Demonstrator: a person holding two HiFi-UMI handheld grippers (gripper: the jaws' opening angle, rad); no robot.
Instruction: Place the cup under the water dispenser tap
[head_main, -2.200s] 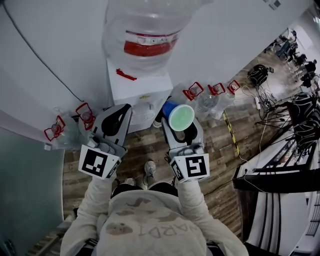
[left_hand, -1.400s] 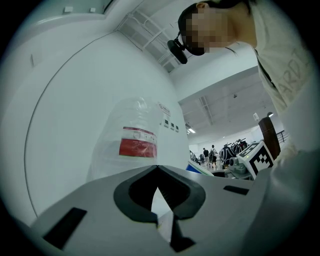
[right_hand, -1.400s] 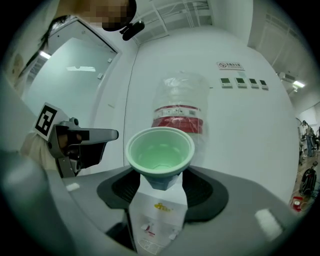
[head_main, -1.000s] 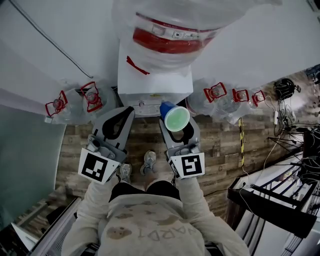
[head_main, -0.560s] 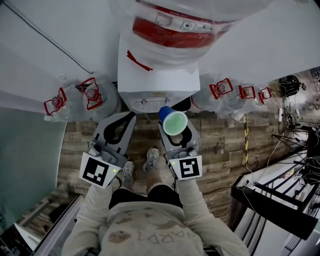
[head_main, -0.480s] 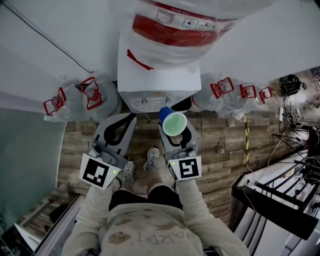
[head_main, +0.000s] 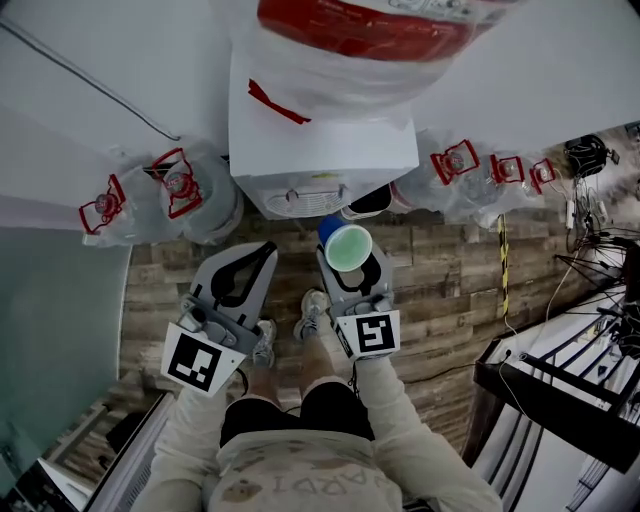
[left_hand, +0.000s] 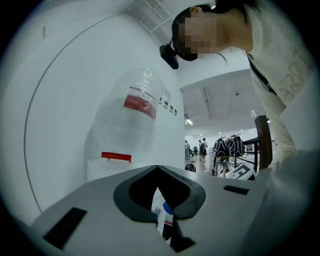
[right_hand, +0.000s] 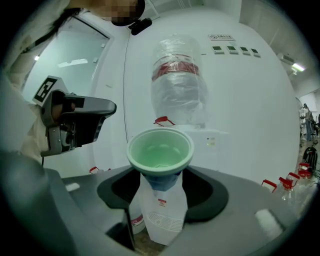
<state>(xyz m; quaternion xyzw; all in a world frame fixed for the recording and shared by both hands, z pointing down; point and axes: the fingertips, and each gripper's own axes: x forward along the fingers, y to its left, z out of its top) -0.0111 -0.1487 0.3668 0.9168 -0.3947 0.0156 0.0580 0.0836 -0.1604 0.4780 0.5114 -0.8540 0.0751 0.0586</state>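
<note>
The cup (head_main: 347, 246), blue outside and green inside, stands upright between the jaws of my right gripper (head_main: 350, 262), which is shut on its lower part. It sits just in front of the white water dispenser (head_main: 320, 150), below the upturned bottle (head_main: 370, 30) with its red band. In the right gripper view the cup (right_hand: 160, 155) is empty, with the dispenser's grille (right_hand: 162, 217) low behind it. My left gripper (head_main: 262, 251) hangs beside it, shut and holding nothing. In the left gripper view, the left gripper (left_hand: 157, 168) shows small blue and red taps (left_hand: 167, 210) through the hole in its jaws.
Spare water bottles with red handles lie on the wooden floor left (head_main: 175, 190) and right (head_main: 455, 165) of the dispenser. A glass partition (head_main: 50, 330) is at the left. Cables and dark stands (head_main: 590, 330) crowd the right. The person's shoes (head_main: 315, 305) are below the grippers.
Both grippers have sunk in front of the dispenser, the right one still gripping the cup. The dispenser's front has come closer to the cup in the head view.
</note>
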